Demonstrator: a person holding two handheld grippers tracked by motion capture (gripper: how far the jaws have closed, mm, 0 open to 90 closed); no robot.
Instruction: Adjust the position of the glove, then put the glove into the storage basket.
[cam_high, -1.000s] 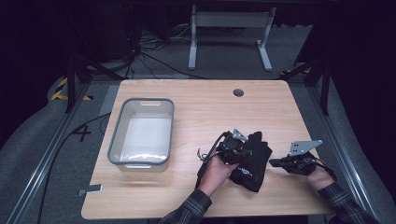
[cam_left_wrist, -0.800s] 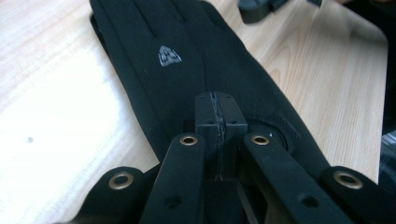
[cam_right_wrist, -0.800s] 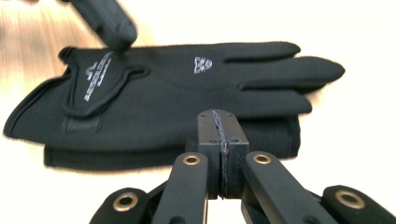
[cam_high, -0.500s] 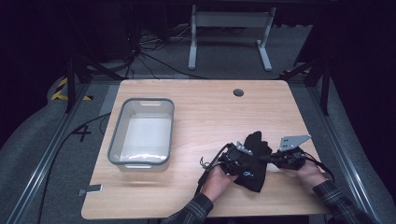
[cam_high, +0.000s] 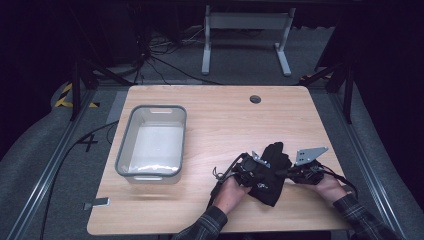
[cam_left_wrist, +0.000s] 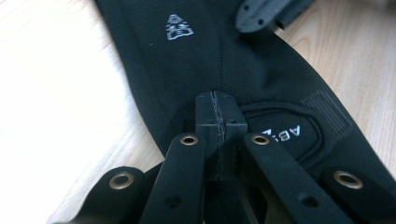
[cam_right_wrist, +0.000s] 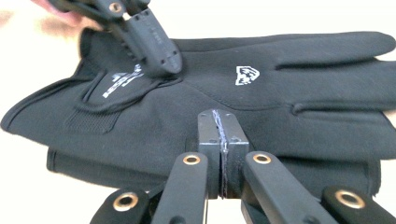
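- The left gripper (cam_high: 261, 166) is pressing down on the black glove (cam_high: 272, 172) near its wrist strap, its jaws closed flat against each other with no cloth showing between them in the left gripper view.
- The right gripper (cam_high: 281, 173) is resting against the glove's right edge with its jaws likewise shut together; whether they are pinching any fabric cannot be told.
- The glove is lying flat on the near right part of the wooden table (cam_high: 220, 115), between the two hands, fingers pointing away from the person; a second layer of black cloth is peeking out under it in the right gripper view.
- A grey plastic bin (cam_high: 152, 142) is sitting farther off on the table's left side, well apart from the glove.
- A round cable hole (cam_high: 255, 99) is showing near the table's far edge.
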